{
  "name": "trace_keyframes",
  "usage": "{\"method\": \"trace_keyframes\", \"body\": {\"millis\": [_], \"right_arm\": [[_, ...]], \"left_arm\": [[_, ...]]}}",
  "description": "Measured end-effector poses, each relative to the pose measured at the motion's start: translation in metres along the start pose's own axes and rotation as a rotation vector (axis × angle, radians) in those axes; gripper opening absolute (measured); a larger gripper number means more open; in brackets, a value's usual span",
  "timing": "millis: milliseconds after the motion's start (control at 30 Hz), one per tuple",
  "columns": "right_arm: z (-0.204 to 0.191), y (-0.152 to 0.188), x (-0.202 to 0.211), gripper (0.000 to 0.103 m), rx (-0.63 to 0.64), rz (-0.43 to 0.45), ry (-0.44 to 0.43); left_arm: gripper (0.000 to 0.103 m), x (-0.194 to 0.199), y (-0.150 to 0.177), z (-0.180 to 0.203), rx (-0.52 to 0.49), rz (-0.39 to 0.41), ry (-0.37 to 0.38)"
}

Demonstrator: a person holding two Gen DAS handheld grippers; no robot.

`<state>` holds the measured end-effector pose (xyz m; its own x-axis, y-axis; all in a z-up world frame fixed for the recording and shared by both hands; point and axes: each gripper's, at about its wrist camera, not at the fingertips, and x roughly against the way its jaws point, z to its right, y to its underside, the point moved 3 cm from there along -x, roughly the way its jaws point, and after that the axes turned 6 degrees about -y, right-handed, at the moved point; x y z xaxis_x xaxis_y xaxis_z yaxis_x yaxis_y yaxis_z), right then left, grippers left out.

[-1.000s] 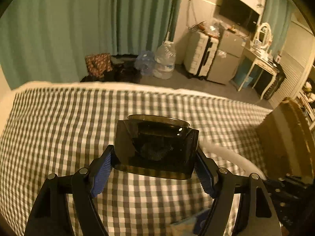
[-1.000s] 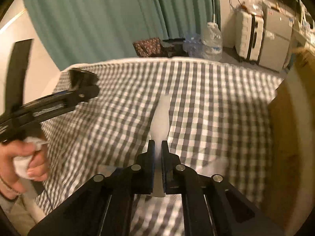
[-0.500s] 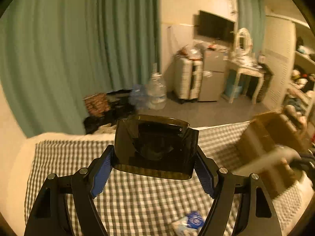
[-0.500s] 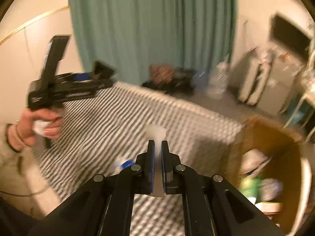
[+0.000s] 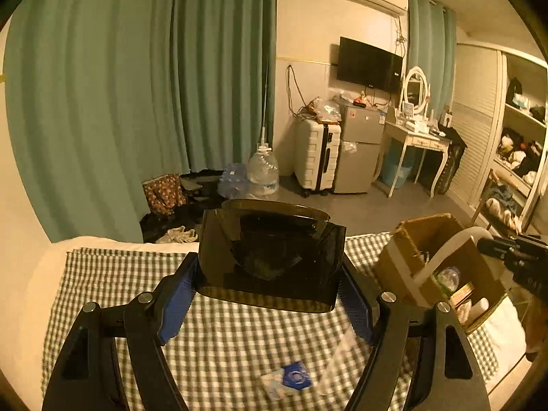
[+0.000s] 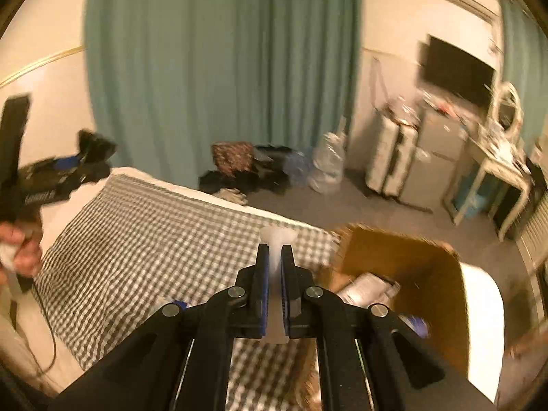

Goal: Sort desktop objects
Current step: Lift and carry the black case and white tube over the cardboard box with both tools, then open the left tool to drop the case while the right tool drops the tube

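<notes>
Left wrist view: left gripper [image 5: 267,294] clamped across a dark smoky translucent container [image 5: 270,253], blue pads pressed on its two sides, carried clear above the checked cloth [image 5: 120,284]. Seemingly mid-carry in the sorting. Ahead and to the right, a cardboard box [image 5: 397,257] with a white curved handle and small items inside, the likely drop point. Below the jaws, a small blue-and-white packet [image 5: 291,378] left lying on the cloth. Next move, by judgement: swing right over the box mouth, lower, then spread the pads. Beyond the cloth's far edge: green curtain [image 5: 137,85], water jug, white suitcase [image 5: 316,157], small fridge, wall TV, dressing table with mirror.

Right wrist view, blurred: right gripper [image 6: 274,287] pressed nearly together, pinching a thin white plastic piece [image 6: 277,239] that sticks out past the tips. Box [image 6: 411,267] just right of and below the fingers, open, holding packets. Far left, the person's hand [image 6: 20,250] gripping the other tool. Release over the box looks next.
</notes>
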<state>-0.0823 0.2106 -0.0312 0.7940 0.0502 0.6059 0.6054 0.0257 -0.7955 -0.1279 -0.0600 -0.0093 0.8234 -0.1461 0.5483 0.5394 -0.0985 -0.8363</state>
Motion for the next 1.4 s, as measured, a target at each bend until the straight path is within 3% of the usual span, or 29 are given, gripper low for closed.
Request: {"method": "trace_keyframes", "body": {"millis": [167, 533, 700, 900, 1033, 1133, 1267, 1333, 1400], "right_arm": [[0.024, -0.009, 0.024, 0.007, -0.086, 0.048, 0.058], [0.082, -0.007, 0.043, 0.008, -0.168, 0.079, 0.044], [0.104, 0.004, 0.051, 0.011, -0.19, 0.091, 0.059], [0.123, 0.026, 0.035, 0.012, -0.206, 0.03, 0.014], [0.146, 0.038, 0.021, 0.013, -0.212, 0.003, 0.031], [0.167, 0.044, 0.019, 0.013, -0.263, -0.001, 0.063], [0.19, 0.05, 0.018, 0.022, -0.299, -0.012, 0.1], [0.202, 0.056, 0.018, 0.027, -0.354, -0.025, 0.091], [0.212, 0.061, 0.016, 0.045, -0.39, -0.037, 0.085]], "left_arm": [[0.078, 0.006, 0.0, 0.026, 0.022, -0.042, 0.091], [0.078, 0.006, -0.019, 0.095, -0.067, -0.011, 0.151], [0.078, -0.012, -0.02, 0.141, -0.089, -0.022, 0.211], [0.078, -0.031, -0.016, 0.206, -0.165, -0.008, 0.286], [0.078, -0.056, -0.014, 0.24, -0.167, -0.053, 0.358], [0.078, -0.078, -0.013, 0.261, -0.167, -0.084, 0.368], [0.078, -0.109, -0.007, 0.285, -0.178, -0.139, 0.398], [0.079, -0.121, -0.002, 0.296, -0.213, -0.17, 0.37], [0.079, -0.131, 0.006, 0.305, -0.247, -0.201, 0.339]]}}
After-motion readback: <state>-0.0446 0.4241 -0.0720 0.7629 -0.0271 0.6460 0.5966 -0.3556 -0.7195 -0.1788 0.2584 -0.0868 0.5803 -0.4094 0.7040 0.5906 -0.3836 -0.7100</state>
